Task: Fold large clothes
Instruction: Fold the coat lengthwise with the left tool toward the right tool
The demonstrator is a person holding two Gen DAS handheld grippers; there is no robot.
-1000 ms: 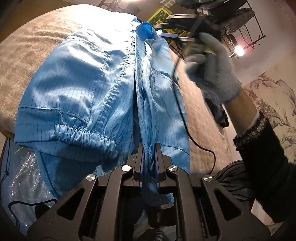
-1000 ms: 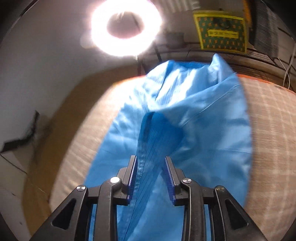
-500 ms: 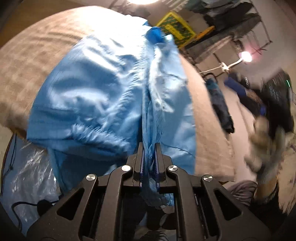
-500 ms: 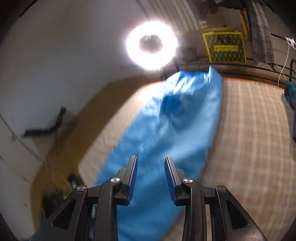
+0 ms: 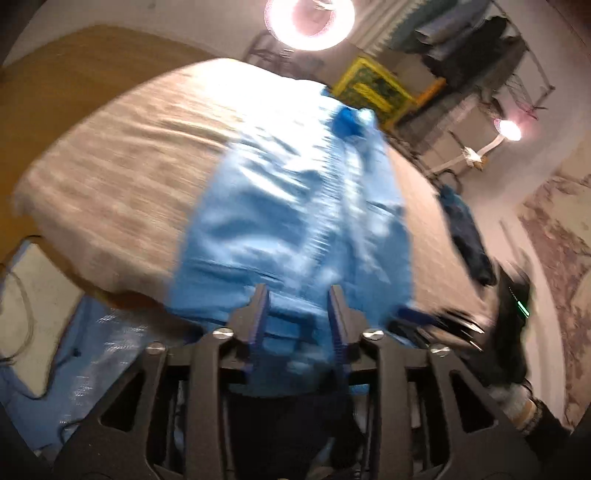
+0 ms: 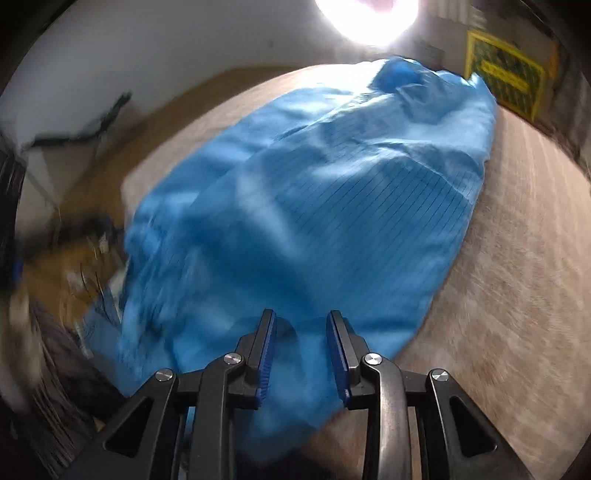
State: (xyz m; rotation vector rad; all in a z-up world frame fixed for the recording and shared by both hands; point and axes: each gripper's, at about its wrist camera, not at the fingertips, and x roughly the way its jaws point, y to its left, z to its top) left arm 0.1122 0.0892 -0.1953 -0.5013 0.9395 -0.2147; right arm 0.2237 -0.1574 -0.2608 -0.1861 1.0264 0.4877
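A large light-blue striped garment (image 5: 295,221) lies lengthwise on a beige checked cloth-covered table (image 5: 122,173), its near end hanging over the table's front edge. My left gripper (image 5: 298,306) is open just above that near end, holding nothing. In the right wrist view the same garment (image 6: 332,206) spreads across the table (image 6: 517,258). My right gripper (image 6: 301,332) is open over the garment's near edge, empty. The right gripper also shows blurred at the lower right of the left wrist view (image 5: 443,325).
A bright ring lamp (image 5: 310,18) stands behind the table. A yellow-green crate (image 5: 373,88) and a rack of clothes (image 5: 465,44) stand at the back right. A dark blue garment (image 5: 465,232) lies beside the table's right edge. Clear plastic sheeting (image 5: 96,354) covers the floor at left.
My left gripper has opened and let go of the garment's fold. My right gripper let go earlier and has swung down to the garment's near end. Both views are motion-blurred.
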